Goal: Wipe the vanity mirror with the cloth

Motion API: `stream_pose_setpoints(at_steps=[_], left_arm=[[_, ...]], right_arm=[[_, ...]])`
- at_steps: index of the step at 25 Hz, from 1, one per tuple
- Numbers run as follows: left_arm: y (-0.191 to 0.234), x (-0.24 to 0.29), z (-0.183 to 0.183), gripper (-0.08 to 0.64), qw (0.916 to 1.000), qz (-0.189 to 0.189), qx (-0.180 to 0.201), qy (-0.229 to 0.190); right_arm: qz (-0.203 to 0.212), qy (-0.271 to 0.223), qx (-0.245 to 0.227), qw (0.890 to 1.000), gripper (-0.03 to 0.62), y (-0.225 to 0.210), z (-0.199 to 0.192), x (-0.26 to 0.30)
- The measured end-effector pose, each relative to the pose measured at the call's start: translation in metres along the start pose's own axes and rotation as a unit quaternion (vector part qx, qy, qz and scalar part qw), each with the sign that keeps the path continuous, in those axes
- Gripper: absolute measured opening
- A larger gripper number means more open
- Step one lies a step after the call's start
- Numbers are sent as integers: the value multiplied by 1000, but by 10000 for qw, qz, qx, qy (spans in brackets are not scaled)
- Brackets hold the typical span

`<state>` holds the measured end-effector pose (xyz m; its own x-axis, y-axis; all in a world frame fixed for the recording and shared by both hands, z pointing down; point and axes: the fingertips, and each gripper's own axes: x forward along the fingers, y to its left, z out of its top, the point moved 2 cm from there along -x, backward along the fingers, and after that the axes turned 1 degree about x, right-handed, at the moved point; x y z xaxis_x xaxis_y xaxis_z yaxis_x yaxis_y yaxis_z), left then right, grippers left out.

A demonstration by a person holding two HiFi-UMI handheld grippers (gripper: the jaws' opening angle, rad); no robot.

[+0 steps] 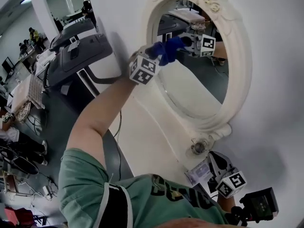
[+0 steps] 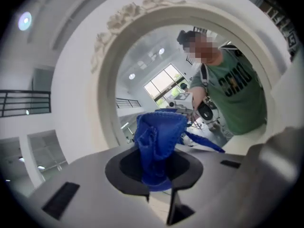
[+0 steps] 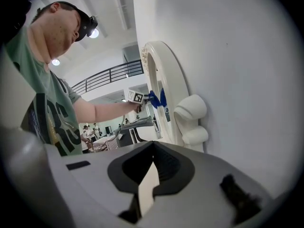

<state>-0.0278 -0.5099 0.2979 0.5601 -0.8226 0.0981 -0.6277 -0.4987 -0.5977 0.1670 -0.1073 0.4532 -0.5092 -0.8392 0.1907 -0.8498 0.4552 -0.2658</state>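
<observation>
An oval vanity mirror [image 1: 194, 82] in an ornate white frame [image 1: 239, 75] hangs on a white wall. My left gripper [image 1: 159, 52] is shut on a bunched blue cloth [image 1: 168, 46], which presses on the glass at the mirror's upper left. In the left gripper view the cloth [image 2: 158, 139] stands up between the jaws of the left gripper [image 2: 159, 177], with the mirror frame [image 2: 107, 51] arching behind it. My right gripper [image 1: 213, 164] hangs below the mirror's base, shut and holding nothing. In the right gripper view the right gripper [image 3: 152, 175] faces along the wall, past the frame [image 3: 166, 87] to the cloth [image 3: 156, 99].
A small round knob [image 1: 198, 147] sits at the foot of the frame. Grey office machines [image 1: 78, 46] stand to the left of the mirror, with cables and a woven mat on the floor beyond. Several people are far off in the hall.
</observation>
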Motion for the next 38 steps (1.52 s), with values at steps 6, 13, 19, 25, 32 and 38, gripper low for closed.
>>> stream_pose_setpoints(at_steps=[6,13,19,25,32,38], left_arm=[[105,3,89,84,9962,756,380,-193],[108,26,102,86,9923,790,943,115],[105,24,101,80,9922,830,931,-3],[49,18,62,76,9939,486,990,90],[-106,2,-33,77,9992,-282,123,265],[-246,-15,-112,78,9902,-1075,-196,865]], right_arm=[[9,-143,-13,9999,12,2,7,4],[-63,-216,58,9997,12,-4,2,-1],[-78,-177,164,9997,12,-7,-4,-5],[-36,-79,183,9998,12,-3,-7,-3],[49,104,198,9997,12,4,-11,1],[-33,231,251,9994,12,3,-16,-5]])
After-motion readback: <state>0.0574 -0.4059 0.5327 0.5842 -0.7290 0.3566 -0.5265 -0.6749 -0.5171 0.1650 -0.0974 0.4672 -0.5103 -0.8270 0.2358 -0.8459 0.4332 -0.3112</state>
